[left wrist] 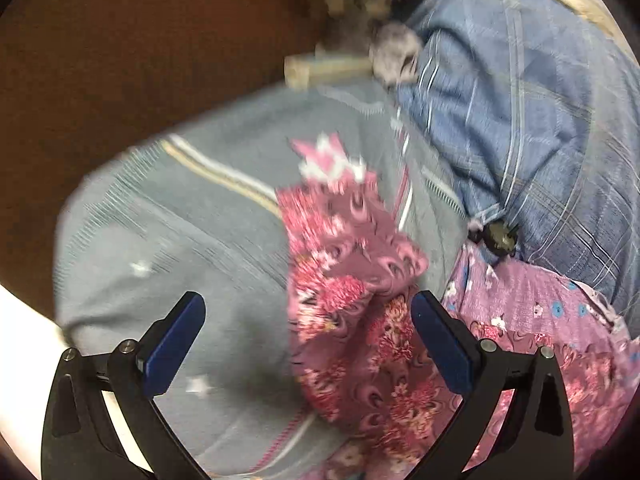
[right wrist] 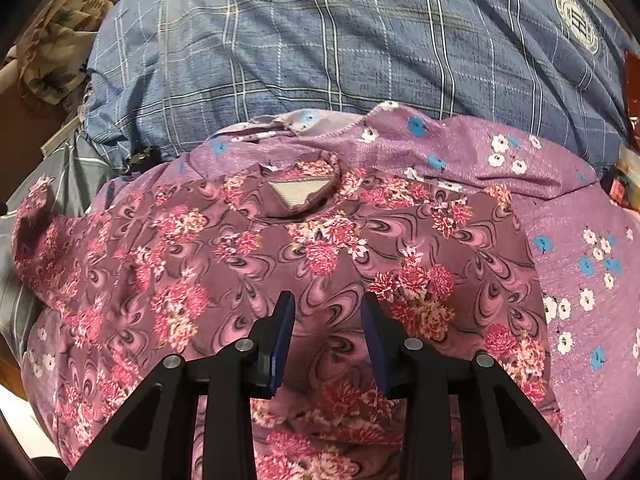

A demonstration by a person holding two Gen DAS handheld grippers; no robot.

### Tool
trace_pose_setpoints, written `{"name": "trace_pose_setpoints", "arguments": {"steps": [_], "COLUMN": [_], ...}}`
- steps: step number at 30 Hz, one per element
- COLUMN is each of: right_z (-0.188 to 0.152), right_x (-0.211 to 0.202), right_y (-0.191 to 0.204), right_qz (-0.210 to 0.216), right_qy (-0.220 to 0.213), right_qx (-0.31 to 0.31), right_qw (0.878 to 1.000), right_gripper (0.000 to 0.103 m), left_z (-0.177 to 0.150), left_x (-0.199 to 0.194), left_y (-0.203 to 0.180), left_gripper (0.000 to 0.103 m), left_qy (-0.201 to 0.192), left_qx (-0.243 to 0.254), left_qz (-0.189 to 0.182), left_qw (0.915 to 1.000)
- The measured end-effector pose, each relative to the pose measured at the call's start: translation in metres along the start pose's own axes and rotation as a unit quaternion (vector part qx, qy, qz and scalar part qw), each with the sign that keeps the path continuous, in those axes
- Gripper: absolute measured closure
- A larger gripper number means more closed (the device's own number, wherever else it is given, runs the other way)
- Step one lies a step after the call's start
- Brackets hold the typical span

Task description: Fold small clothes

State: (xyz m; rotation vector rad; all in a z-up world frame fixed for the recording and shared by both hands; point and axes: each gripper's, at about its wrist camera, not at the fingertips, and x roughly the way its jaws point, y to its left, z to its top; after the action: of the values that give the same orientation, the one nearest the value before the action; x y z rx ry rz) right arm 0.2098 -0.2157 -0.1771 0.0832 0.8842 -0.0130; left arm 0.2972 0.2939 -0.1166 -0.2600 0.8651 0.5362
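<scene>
A blue plaid quilt [right wrist: 340, 52] filled the far side of the right wrist view, crossed with pale check lines and printed with round teal-and-white crests. In the left wrist view the same quilt [left wrist: 520, 120] rose at the upper right, beside a grey striped sheet [left wrist: 180, 240] that covered the nearer surface. A lilac blanket [right wrist: 580, 208] scattered with small white and blue blossoms lay in front of the quilt, its far edge touching it.

On that blanket lay the floral top [right wrist: 280, 248], a small mauve garment printed with pink and cream chrysanthemum heads among dark swirling crescents. It lay front up and mostly flat, neckline toward the quilt, with a pale ribbed patch showing inside the round collar. One sleeve stretched out to the left, reaching over the edge of the blanket onto the grey sheet; its cloth there was rumpled and slightly shadowed. The opposite shoulder ended in a straight folded edge against the lilac blanket. In the blurred left wrist view that sleeve end of the floral top [left wrist: 352, 280] appeared bunched and raised, its tip pale pink and white.

The left gripper [left wrist: 308, 344] hovered over the sleeve with its blue-padded jaws wide apart, holding nothing. The right gripper [right wrist: 328, 340] hung above the garment's lower middle, its jaws parted by a narrower gap with only the print visible between them.
</scene>
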Motion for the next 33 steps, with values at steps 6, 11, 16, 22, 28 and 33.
{"name": "trace_pose_setpoints", "arguments": {"steps": [6,11,16,22,28,33], "right_z": [0.003,0.005,0.009,0.013,0.015,0.013], "right_x": [0.005,0.005,0.001,-0.010,-0.023,-0.023], "right_y": [-0.007,-0.015,-0.025,-0.042,-0.076,-0.111], "right_qz": [-0.003,-0.003,0.001,0.011,0.013,0.015], "right_qy": [0.003,0.000,-0.009,-0.022,-0.037,-0.034], "right_qx": [0.009,0.023,0.043,0.076,0.119,0.160], "right_qw": [1.000,1.000,0.999,0.997,0.992,0.986], "right_gripper": [0.067,0.067,0.067,0.067,0.067,0.065], "left_z": [-0.005,-0.005,-0.011,-0.044,-0.116,-0.189], "left_x": [0.021,0.040,0.012,-0.065,-0.129,-0.151], "left_y": [-0.009,-0.016,-0.038,-0.113,-0.227,-0.320], "left_gripper": [0.038,0.095,0.098,0.098,0.098,0.093], "left_qy": [0.016,0.042,0.008,-0.033,-0.025,0.024], "left_qx": [-0.009,-0.021,0.020,0.111,0.208,0.274], "left_qz": [-0.033,-0.064,-0.084,-0.161,-0.246,-0.295], "left_qw": [0.9993,0.9968,0.9962,0.9801,0.9466,0.9152]}}
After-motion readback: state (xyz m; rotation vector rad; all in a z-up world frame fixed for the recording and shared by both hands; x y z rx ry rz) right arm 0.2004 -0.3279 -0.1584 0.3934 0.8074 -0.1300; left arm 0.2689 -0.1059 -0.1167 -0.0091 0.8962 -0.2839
